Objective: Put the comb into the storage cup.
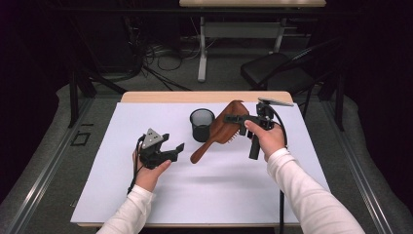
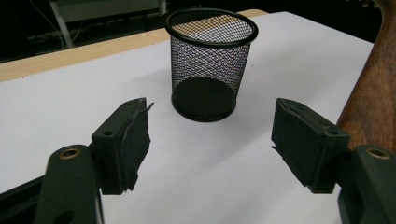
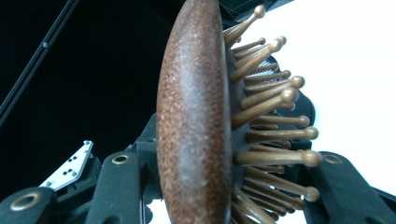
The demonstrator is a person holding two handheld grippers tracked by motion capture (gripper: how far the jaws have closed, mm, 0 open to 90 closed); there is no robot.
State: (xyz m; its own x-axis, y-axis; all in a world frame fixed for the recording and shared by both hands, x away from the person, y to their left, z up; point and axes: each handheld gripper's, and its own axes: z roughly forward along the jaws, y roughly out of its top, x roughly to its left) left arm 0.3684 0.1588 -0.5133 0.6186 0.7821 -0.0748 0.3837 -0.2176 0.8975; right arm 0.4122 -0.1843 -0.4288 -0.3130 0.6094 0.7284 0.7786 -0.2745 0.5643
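Observation:
A brown wooden hairbrush (image 1: 217,132) slants over the white sheet, its handle end low near the sheet and its head raised. My right gripper (image 1: 234,120) is shut on the head; in the right gripper view the jaws clamp the brush (image 3: 194,121) across its back and its wooden bristles. A black mesh cup (image 1: 201,124) stands upright and empty just left of the brush. My left gripper (image 1: 173,145) hovers near the sheet, left of the handle. It is open and holds nothing. In the left gripper view it (image 2: 210,140) points at the cup (image 2: 210,65), with the brush handle (image 2: 371,102) at the right edge.
A white sheet (image 1: 219,190) covers most of the wooden table (image 1: 195,96). Beyond the table stand a dark chair (image 1: 277,68) and another table's legs (image 1: 202,53) with cables on the floor. Metal rails run along both sides.

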